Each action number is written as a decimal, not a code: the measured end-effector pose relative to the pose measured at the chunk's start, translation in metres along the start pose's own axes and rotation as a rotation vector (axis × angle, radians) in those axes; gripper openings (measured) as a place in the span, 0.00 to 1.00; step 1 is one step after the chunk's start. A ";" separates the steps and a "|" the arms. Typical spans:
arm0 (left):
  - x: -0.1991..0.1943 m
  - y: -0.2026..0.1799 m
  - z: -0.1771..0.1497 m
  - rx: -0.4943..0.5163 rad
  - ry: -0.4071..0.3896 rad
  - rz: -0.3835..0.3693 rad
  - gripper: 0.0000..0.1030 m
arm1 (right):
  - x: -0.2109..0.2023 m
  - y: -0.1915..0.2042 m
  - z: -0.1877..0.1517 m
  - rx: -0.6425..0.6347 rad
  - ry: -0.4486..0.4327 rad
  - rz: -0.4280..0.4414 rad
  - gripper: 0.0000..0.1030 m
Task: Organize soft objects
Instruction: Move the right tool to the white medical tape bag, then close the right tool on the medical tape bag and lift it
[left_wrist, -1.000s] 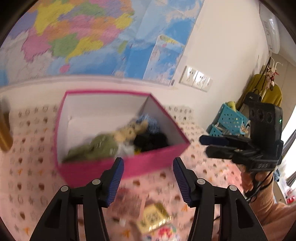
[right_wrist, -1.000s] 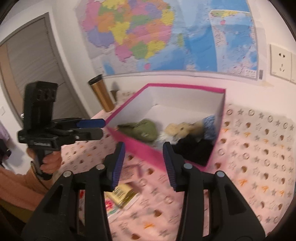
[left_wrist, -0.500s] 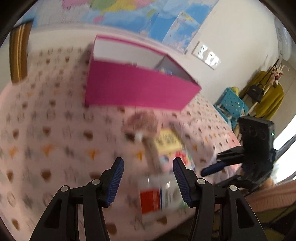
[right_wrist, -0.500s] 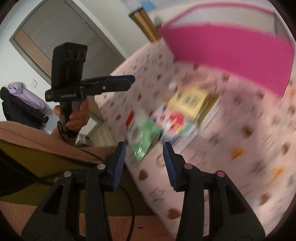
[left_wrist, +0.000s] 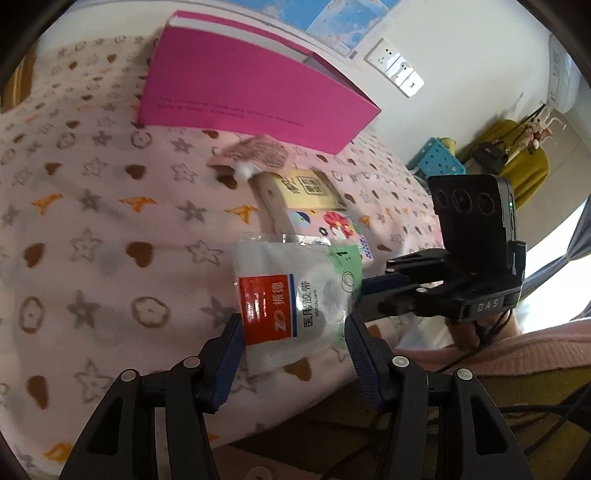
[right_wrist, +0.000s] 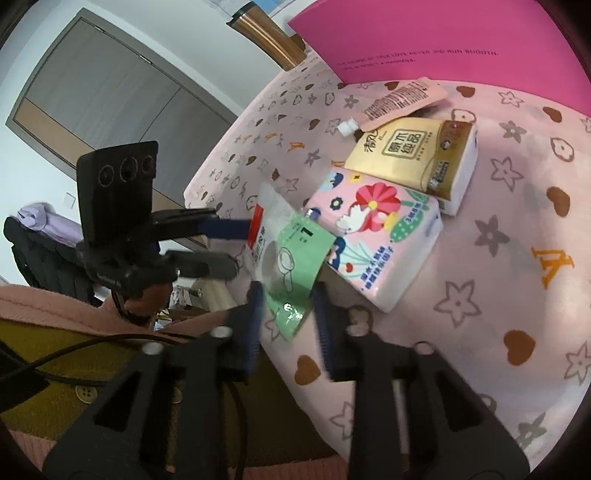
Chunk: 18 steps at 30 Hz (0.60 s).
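A clear packet with a red, white and green label (left_wrist: 295, 291) lies at the table's near edge; it also shows in the right wrist view (right_wrist: 291, 258). My left gripper (left_wrist: 293, 354) is open, its fingers either side of the packet's near end. My right gripper (right_wrist: 288, 317) is open around the packet's green end. Behind lie a flowered tissue pack (right_wrist: 380, 240), a gold tissue pack (right_wrist: 413, 158) and a pink spouted pouch (right_wrist: 399, 99). The pink box (left_wrist: 251, 96) stands farther back.
The pink patterned tablecloth (left_wrist: 92, 206) covers the table. A copper tumbler (right_wrist: 266, 33) stands by the box. Wall sockets (left_wrist: 395, 70), a blue crate (left_wrist: 439, 158) and a grey door (right_wrist: 110, 99) lie beyond the table.
Both grippers have swung down from the box to the packet at the table's near edge and now straddle it. Their jaws stay open.
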<state>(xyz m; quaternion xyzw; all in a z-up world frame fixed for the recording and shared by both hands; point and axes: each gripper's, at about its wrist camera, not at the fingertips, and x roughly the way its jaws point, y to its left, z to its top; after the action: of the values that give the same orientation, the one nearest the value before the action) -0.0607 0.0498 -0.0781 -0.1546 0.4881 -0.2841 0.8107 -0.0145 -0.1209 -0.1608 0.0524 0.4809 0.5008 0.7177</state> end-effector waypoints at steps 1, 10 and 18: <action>0.001 -0.001 0.000 0.000 -0.003 0.003 0.54 | 0.003 0.003 0.001 -0.003 -0.001 -0.003 0.20; -0.010 -0.014 0.012 0.030 -0.046 -0.014 0.42 | -0.011 0.015 -0.001 -0.053 -0.041 -0.059 0.10; -0.016 -0.029 0.044 0.093 -0.097 -0.016 0.42 | -0.038 0.026 0.015 -0.115 -0.108 -0.073 0.09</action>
<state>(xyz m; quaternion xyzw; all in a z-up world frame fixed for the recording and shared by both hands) -0.0367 0.0351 -0.0305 -0.1342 0.4331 -0.3049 0.8375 -0.0220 -0.1306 -0.1138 0.0205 0.4135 0.4976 0.7622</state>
